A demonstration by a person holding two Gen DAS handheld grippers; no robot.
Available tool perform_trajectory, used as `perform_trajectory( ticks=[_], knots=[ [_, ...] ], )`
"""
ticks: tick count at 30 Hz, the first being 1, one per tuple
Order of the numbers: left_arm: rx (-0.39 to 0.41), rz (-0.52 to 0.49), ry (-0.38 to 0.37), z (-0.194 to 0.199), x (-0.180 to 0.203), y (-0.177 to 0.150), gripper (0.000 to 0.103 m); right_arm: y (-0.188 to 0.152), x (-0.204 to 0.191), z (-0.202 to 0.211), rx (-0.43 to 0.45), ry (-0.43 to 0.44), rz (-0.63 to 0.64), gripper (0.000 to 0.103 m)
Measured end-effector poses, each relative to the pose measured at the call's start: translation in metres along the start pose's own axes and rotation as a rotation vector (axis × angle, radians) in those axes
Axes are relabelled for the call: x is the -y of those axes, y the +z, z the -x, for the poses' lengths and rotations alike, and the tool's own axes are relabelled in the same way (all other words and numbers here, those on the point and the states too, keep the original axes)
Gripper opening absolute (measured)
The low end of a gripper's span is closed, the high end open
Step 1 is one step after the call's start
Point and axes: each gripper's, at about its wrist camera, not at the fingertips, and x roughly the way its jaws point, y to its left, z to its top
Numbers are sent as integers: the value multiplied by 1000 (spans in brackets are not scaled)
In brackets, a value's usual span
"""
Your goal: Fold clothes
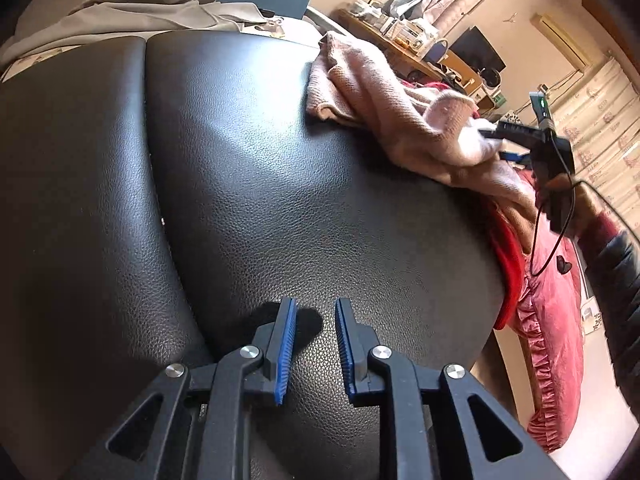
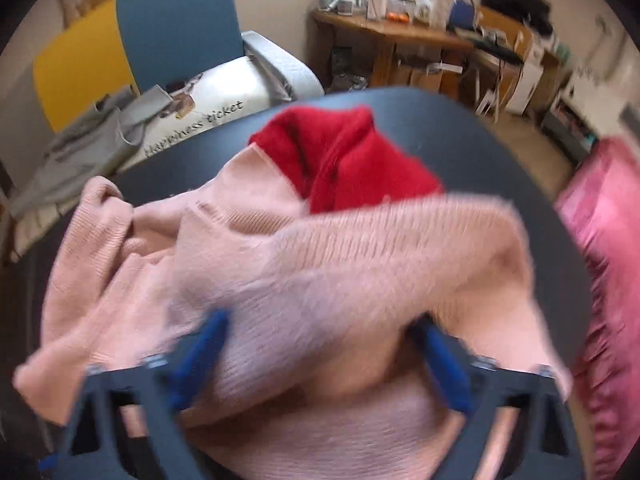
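**Pink sweater still in a heap, folding barely begun**

The pink sweater (image 2: 304, 264) lies crumpled on the black leather surface (image 1: 248, 184), with a red garment (image 2: 352, 160) bunched partly under it toward the top of the right wrist view. In the left wrist view the same pile sits at the upper right of the frame, near the edge of the leather. No sleeve is laid out, no edge is squared, no neat fold shows anywhere. A grey garment (image 1: 132, 16) lies loosely at the upper left of that view, beyond the leather, also unfolded.

The right gripper (image 2: 320, 360) is down in the pink knit, jaws fairly wide with a thick ridge of fabric between them. The picture is blurred, so I cannot tell whether the pads are already pressing on the cloth. The left gripper (image 1: 316, 344) hovers over bare leather at the bottom centre of its view, jaws narrow with a clear gap and nothing between them, well apart from the pile.

To my eye almost everything remains: the sweater must be pulled free of the red piece, spread flat, then folded, and the other garments after it.
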Motion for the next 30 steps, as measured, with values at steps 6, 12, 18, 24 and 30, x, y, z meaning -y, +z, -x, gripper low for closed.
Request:
perform_trajectory(
  ticks=[6, 12, 18, 24, 30],
  knots=[
    [26, -5, -30, 4, 14, 13, 20, -44, -11, 34, 122, 204, -110, 11],
    [84, -75, -170, 7, 74, 59, 23, -115, -50, 63, 201, 342, -117, 11],
    [-51, -54, -400, -31, 136, 102, 39, -188, -69, 58, 161, 435, -165, 11],
    [-229, 64, -408, -90, 149, 112, 50, -226, -68, 42, 117, 476, -219, 11],
    [-326, 162, -357, -127, 144, 113, 53, -236, -65, 37, 133, 498, -225, 11]
  ],
)
